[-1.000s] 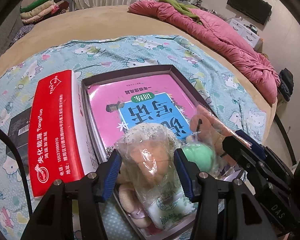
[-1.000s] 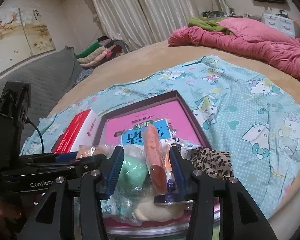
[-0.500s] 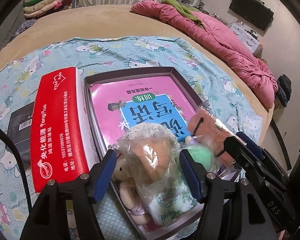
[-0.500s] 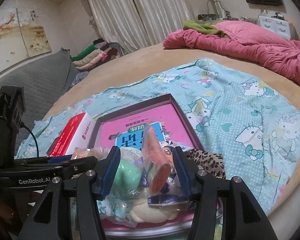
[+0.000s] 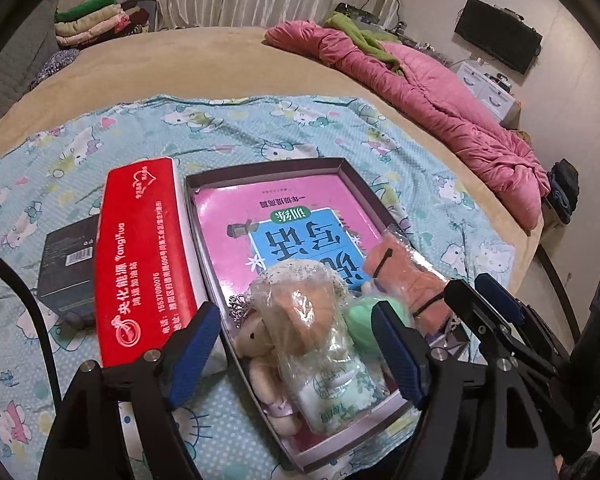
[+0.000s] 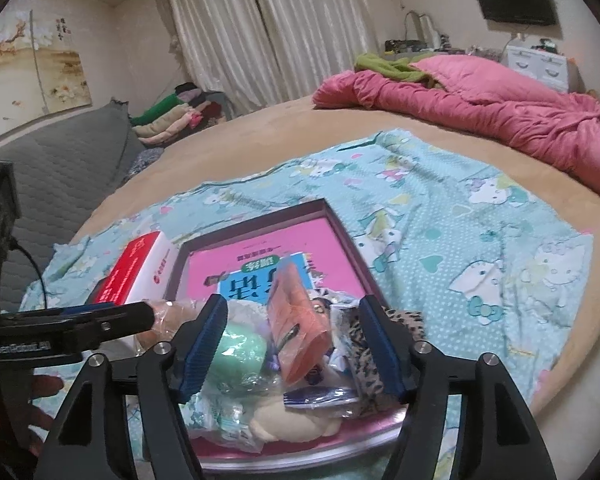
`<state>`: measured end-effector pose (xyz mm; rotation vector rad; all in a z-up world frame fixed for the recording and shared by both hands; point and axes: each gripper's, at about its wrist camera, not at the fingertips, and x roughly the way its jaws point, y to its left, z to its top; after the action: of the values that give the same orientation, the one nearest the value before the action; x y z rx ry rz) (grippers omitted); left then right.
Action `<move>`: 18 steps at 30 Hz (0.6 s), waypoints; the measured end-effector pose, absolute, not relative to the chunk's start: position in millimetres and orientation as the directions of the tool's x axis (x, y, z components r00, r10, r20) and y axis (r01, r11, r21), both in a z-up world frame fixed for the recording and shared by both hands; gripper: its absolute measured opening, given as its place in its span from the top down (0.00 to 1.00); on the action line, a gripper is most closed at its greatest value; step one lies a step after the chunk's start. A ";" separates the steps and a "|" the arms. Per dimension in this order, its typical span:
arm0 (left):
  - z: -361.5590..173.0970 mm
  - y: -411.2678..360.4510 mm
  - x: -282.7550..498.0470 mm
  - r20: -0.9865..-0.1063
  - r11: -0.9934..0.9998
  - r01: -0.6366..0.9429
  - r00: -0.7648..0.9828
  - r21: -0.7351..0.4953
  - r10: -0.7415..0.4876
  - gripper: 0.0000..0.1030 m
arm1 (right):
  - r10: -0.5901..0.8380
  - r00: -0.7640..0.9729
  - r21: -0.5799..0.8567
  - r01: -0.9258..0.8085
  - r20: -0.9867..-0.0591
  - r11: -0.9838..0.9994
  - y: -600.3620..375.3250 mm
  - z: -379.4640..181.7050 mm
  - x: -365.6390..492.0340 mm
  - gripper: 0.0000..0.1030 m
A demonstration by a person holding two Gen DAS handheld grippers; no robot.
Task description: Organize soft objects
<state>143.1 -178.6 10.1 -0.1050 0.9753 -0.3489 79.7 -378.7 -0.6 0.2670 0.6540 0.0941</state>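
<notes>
A shallow dark box [image 5: 260, 165] [image 6: 342, 226] on the bed holds a pink book [image 5: 284, 216] and a heap of soft things at its near end. In the heap are a bagged plush toy [image 5: 312, 320], a small beige doll [image 5: 256, 340], a green ball [image 5: 360, 316] [image 6: 240, 352], an orange bagged item [image 5: 404, 276] [image 6: 300, 328] and a leopard-print cloth [image 6: 412, 320]. My left gripper [image 5: 296, 350] straddles the bagged plush, its jaws opening and its pads clear of the bag. My right gripper [image 6: 292, 348] flanks the orange item, jaws opening, with gaps on both sides.
A red and white carton [image 5: 140, 248] lies against the box's left side, with a black box [image 5: 66, 264] beyond it. A cartoon-print sheet [image 6: 480, 240] covers the tan bed. A pink quilt [image 5: 440, 92] is heaped at the far right, and folded clothes [image 5: 96, 20] are stacked at the back left.
Both grippers' jaws have spread wider, coming off the bagged plush and the orange item, which stay in the box. The left gripper has drawn back and up a little.
</notes>
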 end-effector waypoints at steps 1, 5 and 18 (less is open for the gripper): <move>11.7 -178.1 141.8 -0.790 0.940 0.245 0.515 -0.238 -0.334 0.23 | 0.155 0.793 0.271 0.013 -0.589 0.962 -379.1 1.5 78.1 0.28; 19.2 -173.3 134.4 -0.782 0.942 0.247 0.530 -0.227 -0.328 0.22 | 0.130 0.802 0.271 0.040 -0.582 0.962 -379.9 9.5 72.1 0.26; 39.7 -152.6 108.3 -0.768 0.954 0.229 0.571 -0.191 -0.291 0.14 | 0.068 0.823 0.178 0.040 -0.564 0.983 -350.3 47.2 50.3 0.20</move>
<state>108.3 -152.6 39.7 -0.0733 0.9137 -0.3051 50.3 -350.3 47.2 0.1853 0.6054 0.0152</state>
